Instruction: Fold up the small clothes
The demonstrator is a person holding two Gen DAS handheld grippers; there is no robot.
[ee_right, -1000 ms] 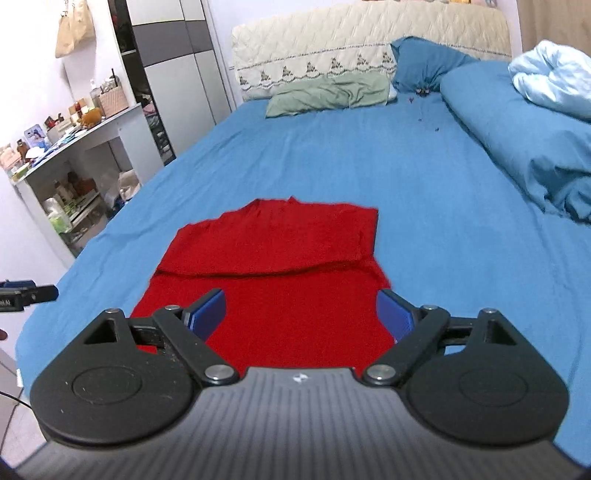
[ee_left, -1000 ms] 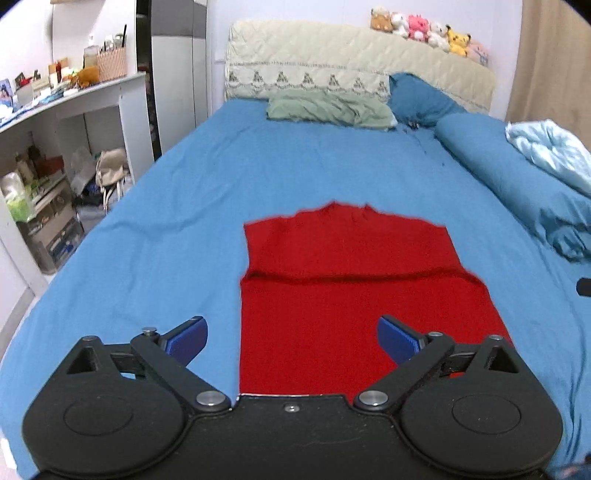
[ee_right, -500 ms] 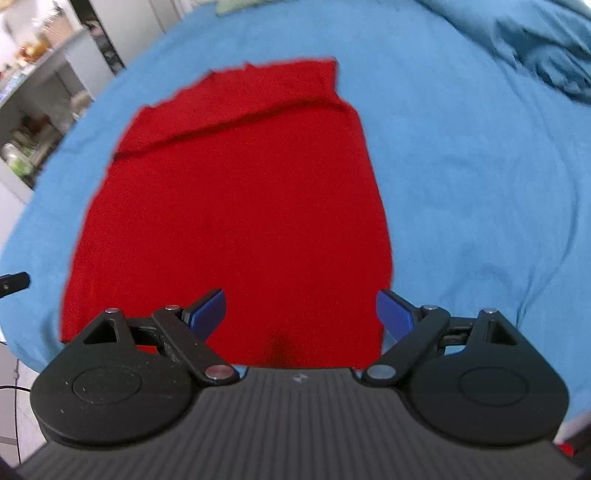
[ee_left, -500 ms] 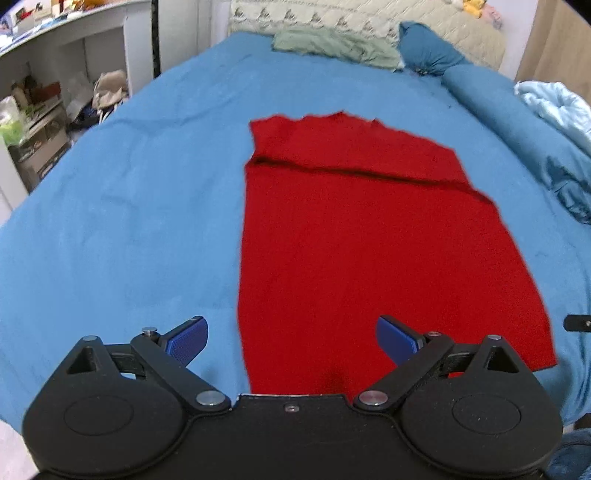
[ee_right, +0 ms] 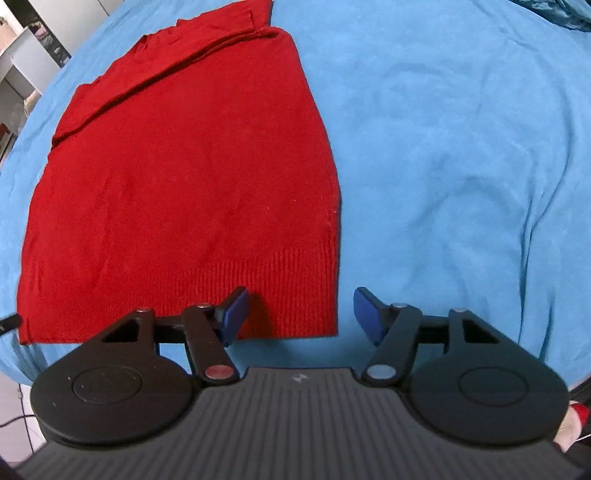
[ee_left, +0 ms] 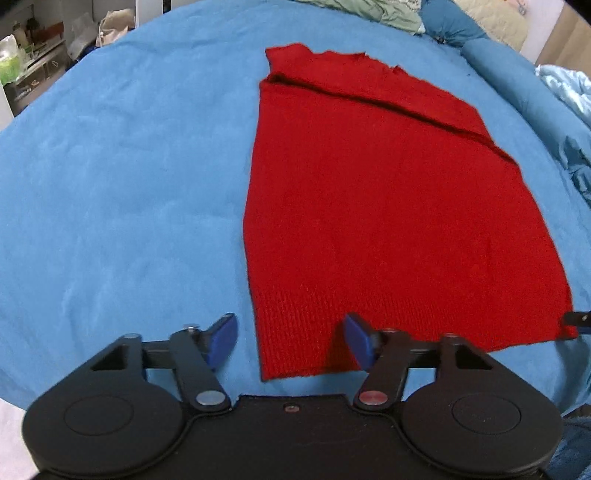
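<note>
A red knitted garment (ee_left: 388, 206) lies flat on the blue bedsheet (ee_left: 110, 184), its far end folded over. My left gripper (ee_left: 290, 341) is open and straddles the garment's near left hem corner, one blue pad on the sheet, the other over the knit. In the right wrist view the same garment (ee_right: 184, 184) fills the left half. My right gripper (ee_right: 299, 314) is open and straddles the near right hem corner, just above the ribbed hem.
Pillows (ee_left: 369, 14) and a rolled blue duvet (ee_left: 517, 77) lie at the far end and right of the bed. A desk with clutter (ee_left: 26, 62) stands left of the bed. The bed's near edge is right below both grippers.
Both grippers have tilted down and come close to the garment's near hem, each over one corner. Their jaws have narrowed a little but stay open.
</note>
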